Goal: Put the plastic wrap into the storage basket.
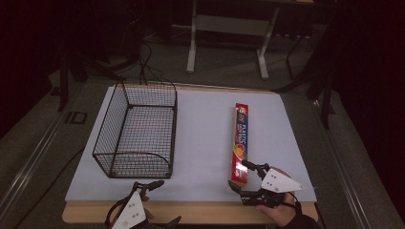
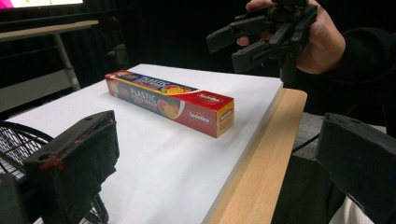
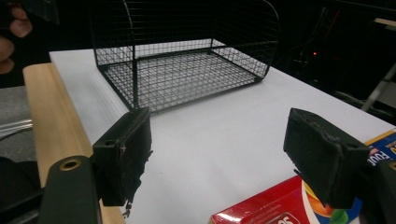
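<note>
Two things lie on the white sheet that covers the table (image 1: 200,143): a black wire basket (image 1: 138,129) on the left half and a long red box of plastic wrap (image 1: 240,143) on the right half, well apart from each other. The box lies flat, its length running away from the person, its near end close to the table's wooden front edge.

At the near right, the right hand-held gripper (image 1: 244,176) is held in a hand (image 1: 279,210), jaws spread wide. In the right gripper view the box's near end sits low between the two black jaws, closer to the right one; contact is hard to judge there, but the jaws look clear of it.

At the near left, the left hand-held gripper (image 1: 160,202) hovers over the table's front edge just in front of the basket, its jaws likewise released and holding nothing. The basket stands upright with nothing visible inside.
</note>
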`<state>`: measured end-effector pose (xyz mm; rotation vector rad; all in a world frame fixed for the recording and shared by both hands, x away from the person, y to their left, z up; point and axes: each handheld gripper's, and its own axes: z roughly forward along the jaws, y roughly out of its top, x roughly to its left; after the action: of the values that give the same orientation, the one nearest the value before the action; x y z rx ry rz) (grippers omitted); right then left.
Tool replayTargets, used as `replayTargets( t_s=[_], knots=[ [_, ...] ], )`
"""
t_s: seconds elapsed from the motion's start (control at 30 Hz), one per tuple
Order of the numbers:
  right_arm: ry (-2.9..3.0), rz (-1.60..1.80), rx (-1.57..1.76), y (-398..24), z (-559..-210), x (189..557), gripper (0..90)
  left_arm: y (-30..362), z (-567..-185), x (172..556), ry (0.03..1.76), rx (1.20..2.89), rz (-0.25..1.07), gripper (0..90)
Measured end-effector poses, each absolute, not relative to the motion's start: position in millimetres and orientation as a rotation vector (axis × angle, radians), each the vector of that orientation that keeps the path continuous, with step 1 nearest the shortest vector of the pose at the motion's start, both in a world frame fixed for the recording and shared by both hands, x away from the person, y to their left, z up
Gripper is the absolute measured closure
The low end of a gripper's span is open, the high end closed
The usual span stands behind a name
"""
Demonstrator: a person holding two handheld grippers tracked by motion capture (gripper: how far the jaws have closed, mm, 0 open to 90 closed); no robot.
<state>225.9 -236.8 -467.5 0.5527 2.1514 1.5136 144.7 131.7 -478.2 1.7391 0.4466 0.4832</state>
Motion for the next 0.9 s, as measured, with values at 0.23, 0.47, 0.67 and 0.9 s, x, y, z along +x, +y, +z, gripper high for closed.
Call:
replayTargets(
  t_s=[0.23, 0.47, 0.67, 0.9],
  knots=[
    [2.132, 1.511, 0.536, -237.5, -462.9, 222.6, 23.1, 131.7, -476.8, 144.9, 0.44, 1.738, 0.456, 0.1],
    [2.131, 1.497, 0.517, -237.7, -455.2, 215.4, 23.1, 129.5, -476.4, 145.2, 0.429, 1.736, 0.463, 0.1],
    [2.105, 1.501, 0.522, -238.8, -440.5, 216.1, 22.5, 127.9, -478.2, 145.2, 0.42, 1.748, 0.457, 0.1],
    [2.066, 1.47, 0.494, -233.3, -422.5, 223.3, 19.9, 126.8, -478.2, 145.4, 0.413, 1.751, 0.461, 0.1]
  ],
)
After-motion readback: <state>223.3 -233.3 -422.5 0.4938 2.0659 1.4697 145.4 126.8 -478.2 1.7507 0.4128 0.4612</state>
